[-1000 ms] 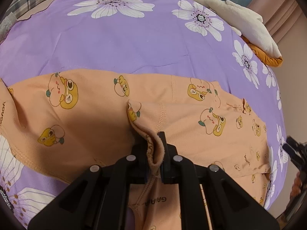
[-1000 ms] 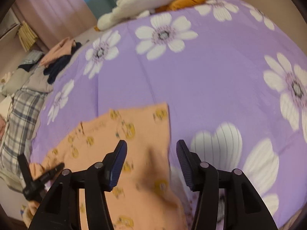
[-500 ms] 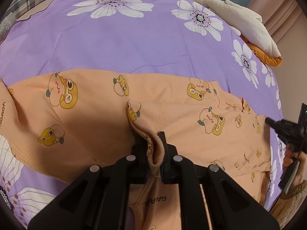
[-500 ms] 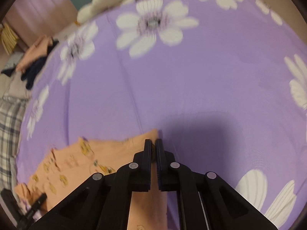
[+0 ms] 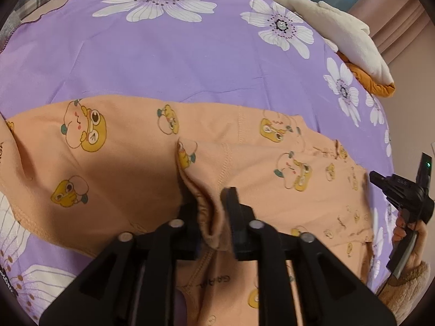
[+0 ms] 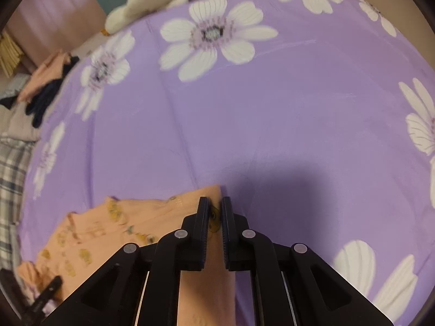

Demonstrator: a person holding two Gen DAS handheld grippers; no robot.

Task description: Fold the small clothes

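Observation:
Small peach-orange shorts (image 5: 130, 149) printed with cartoon animals lie partly folded on a purple flowered bedsheet (image 5: 163, 62). My left gripper (image 5: 210, 206) is shut on a bunched fold of the shorts near their middle. In the right wrist view my right gripper (image 6: 215, 209) is shut on the far corner edge of the shorts (image 6: 114, 225). The right gripper also shows at the right edge of the left wrist view (image 5: 402, 190), held by a hand.
A cream and orange plush pillow (image 5: 339, 32) lies at the bed's far corner. A plaid blanket (image 6: 11, 168) and a pile of peach and dark clothes (image 6: 46, 87) lie off the sheet's left side.
My right gripper moved onto the shorts' corner and closed from wide open to shut on the edge. My left gripper kept its hold without moving.

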